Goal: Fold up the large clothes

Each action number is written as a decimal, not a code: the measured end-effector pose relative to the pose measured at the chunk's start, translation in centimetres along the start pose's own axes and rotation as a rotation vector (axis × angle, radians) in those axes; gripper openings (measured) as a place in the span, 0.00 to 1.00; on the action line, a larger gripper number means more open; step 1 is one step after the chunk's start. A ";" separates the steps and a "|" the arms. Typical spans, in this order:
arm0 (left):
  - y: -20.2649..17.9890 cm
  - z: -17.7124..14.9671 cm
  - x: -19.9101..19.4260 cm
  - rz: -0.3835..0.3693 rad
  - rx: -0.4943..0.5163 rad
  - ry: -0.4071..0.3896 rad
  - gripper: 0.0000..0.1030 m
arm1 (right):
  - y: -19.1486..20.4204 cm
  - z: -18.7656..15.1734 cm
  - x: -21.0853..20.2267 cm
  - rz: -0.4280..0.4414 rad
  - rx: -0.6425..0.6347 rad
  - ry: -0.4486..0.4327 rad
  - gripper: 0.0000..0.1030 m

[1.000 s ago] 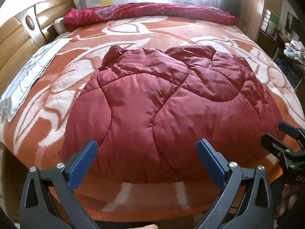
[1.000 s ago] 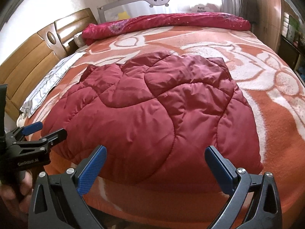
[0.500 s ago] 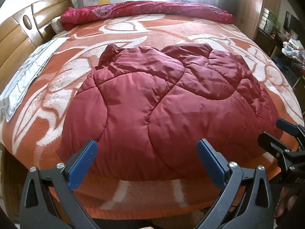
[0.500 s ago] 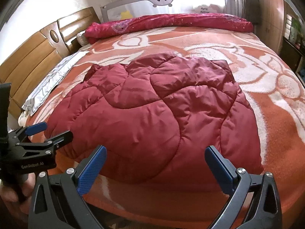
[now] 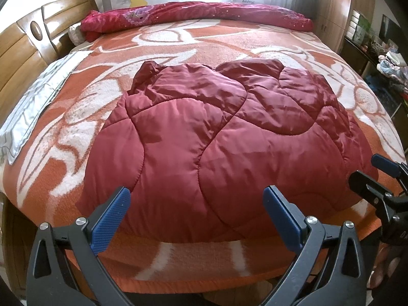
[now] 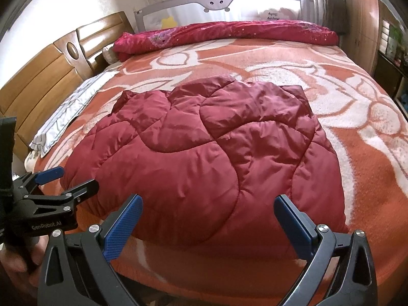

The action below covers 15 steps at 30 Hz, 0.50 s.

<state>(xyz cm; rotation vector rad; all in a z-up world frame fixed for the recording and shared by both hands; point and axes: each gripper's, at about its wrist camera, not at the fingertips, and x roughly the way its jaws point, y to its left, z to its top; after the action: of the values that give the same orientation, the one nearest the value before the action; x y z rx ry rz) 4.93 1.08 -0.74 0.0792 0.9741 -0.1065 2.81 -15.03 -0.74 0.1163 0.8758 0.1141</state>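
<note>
Lying flat on the near half of the bed, the coat [image 5: 219, 140] is a quilted dark red, its hem toward 6 o'clock close to the mattress edge. Under it spreads an orange-and-white blanket [image 5: 178, 48]. Both claws hang just short of the hem, apart from the fabric: left claw [image 5: 196, 219] spread wide, right claw [image 6: 209, 219] likewise released. A red duvet [image 6: 229, 34] is rolled along 12 o'clock before a grey guard rail [image 6: 216, 0]. Wooden headboard [image 6: 46, 76] at 9 o'clock, wardrobe [image 5: 334, 7] at 2 o'clock.
</note>
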 end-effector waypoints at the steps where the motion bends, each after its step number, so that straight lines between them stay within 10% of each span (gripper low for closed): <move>1: 0.0 0.0 0.0 0.001 0.000 0.000 1.00 | 0.0 0.1 0.0 0.001 0.001 -0.001 1.00; 15: 0.1 0.3 0.0 -0.002 0.002 0.002 1.00 | 0.1 0.3 -0.1 0.000 0.000 -0.003 1.00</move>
<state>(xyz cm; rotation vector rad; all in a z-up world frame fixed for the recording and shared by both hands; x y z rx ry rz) 5.18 1.18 -0.60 0.0805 0.9759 -0.1095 2.95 -14.99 -0.51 0.1165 0.8731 0.1137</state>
